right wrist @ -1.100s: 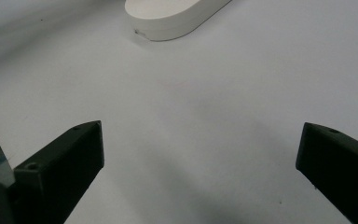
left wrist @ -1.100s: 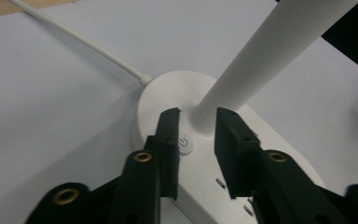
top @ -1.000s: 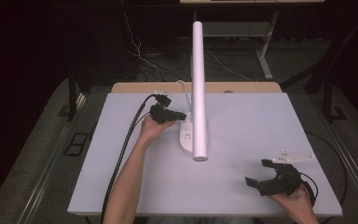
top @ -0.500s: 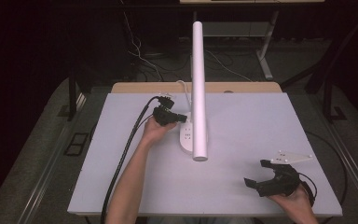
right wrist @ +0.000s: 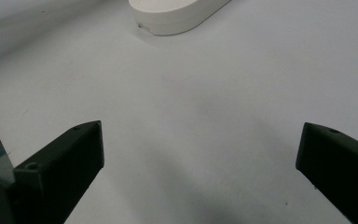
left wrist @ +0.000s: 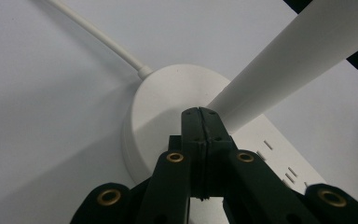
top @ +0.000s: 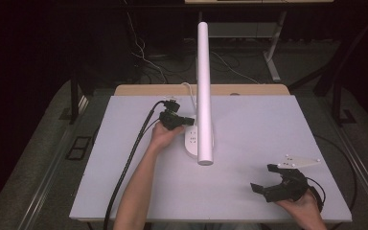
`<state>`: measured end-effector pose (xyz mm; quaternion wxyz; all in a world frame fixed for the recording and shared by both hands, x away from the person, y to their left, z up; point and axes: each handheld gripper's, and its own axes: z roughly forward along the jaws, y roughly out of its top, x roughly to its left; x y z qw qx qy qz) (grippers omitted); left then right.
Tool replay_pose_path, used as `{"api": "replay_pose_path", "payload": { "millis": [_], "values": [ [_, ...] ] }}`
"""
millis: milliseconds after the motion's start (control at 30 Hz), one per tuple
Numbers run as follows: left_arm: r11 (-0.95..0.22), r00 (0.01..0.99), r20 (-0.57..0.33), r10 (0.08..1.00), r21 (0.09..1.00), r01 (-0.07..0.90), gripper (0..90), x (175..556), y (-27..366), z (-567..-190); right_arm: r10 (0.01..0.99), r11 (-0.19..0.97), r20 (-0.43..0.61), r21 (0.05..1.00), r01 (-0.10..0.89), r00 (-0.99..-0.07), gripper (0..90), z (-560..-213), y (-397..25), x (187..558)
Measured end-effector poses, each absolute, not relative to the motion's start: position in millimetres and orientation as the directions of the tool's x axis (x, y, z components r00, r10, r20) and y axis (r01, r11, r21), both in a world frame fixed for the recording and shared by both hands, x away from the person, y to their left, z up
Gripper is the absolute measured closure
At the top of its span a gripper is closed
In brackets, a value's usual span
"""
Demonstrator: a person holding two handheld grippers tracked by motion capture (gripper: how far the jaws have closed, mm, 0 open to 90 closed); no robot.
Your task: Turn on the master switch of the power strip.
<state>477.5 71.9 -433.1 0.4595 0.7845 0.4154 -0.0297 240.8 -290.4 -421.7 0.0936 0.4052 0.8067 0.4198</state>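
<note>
- A white lamp (top: 204,91) stood near the middle of the pale table (top: 268,124), its long tube rising from an oval base (top: 193,142)
- The left gripper (top: 188,120) sat at the base's left side, tips against or just beside the lamp, held by the left hand (top: 164,135)
- A black cable (top: 129,163) trailed from it toward the near edge
- The right gripper (top: 264,178) lay near the right front corner, jaws apart

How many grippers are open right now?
1. The right gripper, near the table's front right corner, has its jaws spread wide. The left gripper is shut, its tips over the white lamp base.
</note>
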Motion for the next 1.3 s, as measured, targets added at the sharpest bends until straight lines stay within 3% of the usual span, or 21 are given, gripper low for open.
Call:
{"api": "replay_pose_path", "payload": {
  "millis": [1300],
  "values": [
    [-0.219, 0.602, -0.426, 0.675, 0.663, 0.716, 90.0, 474.5, 69.0, -432.9, 0.727, 0.329, 0.180, 0.755, 0.567, -0.662, 0.3, -421.0, -288.4, 238.6]
  ]
}}
